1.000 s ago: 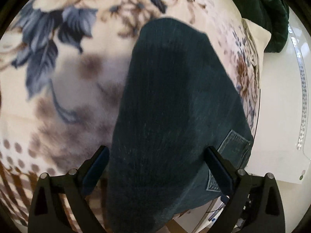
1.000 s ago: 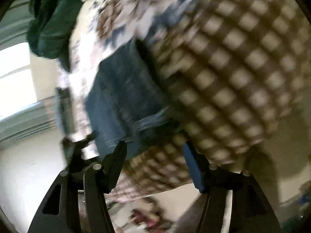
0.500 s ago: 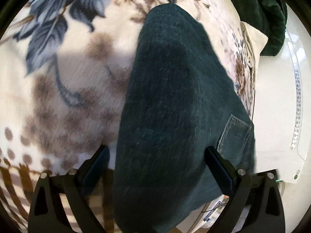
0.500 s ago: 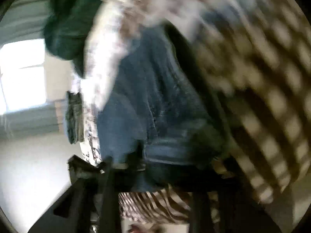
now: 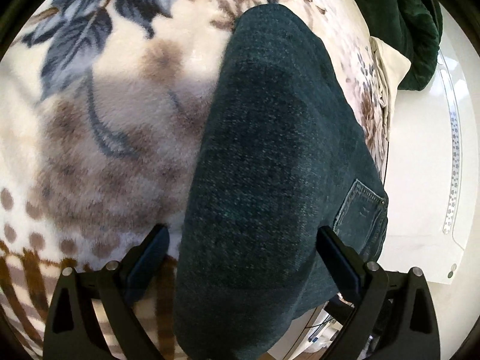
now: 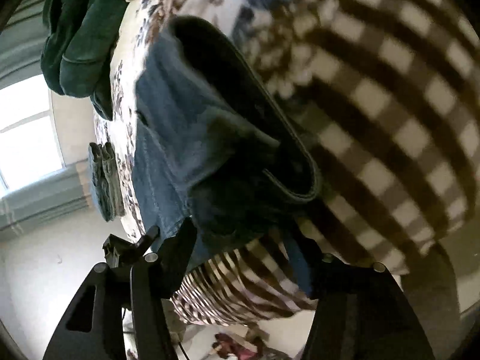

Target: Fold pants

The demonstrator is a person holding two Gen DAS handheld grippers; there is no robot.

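Note:
Dark blue jeans [image 5: 270,156] lie folded on a floral and checked blanket [image 5: 99,138], a back pocket [image 5: 360,210] at their right edge. My left gripper [image 5: 243,249] is open, its fingers on either side of the near end of the jeans. In the right wrist view the jeans [image 6: 186,138] show their folded edges and waistband end. My right gripper [image 6: 240,246] is open at that end, left finger [image 6: 177,249] against the denim, right finger [image 6: 300,264] over the checked blanket [image 6: 390,120].
A dark green garment [image 5: 405,21] lies bunched at the far end of the bed, also in the right wrist view [image 6: 81,45]. A small stack of folded cloth [image 6: 105,177] sits at the bed's edge. A white surface [image 5: 426,180] lies to the right.
The left gripper moved a little nearer over the jeans. The right gripper swung in closer to the waistband end, and its view is less blurred.

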